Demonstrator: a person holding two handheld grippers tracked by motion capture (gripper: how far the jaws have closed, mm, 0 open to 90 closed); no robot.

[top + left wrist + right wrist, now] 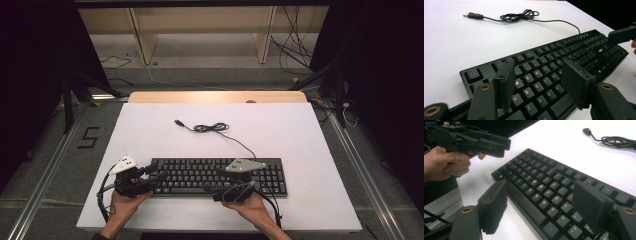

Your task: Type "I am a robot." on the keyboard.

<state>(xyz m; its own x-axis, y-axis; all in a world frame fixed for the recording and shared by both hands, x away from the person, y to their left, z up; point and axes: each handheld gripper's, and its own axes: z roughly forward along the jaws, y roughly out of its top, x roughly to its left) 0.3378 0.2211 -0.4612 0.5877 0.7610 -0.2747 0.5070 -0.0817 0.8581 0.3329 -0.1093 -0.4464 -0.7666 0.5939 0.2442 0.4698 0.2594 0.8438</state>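
1. The left gripper [159, 175] hangs over the keyboard's left end, jaws apart and holding nothing.
2. The black keyboard [200, 172] lies flat near the front of the white worktop [150, 130]; its cable [210, 128] coils behind it.
3. The right gripper [209, 188] hovers at the keyboard's front edge, jaws spread and empty.

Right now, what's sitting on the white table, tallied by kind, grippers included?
Black full-size keyboard: 1
Coiled black cable with USB plug: 1
Black two-jaw grippers, left gripper and right gripper, both open: 2
Total: 4
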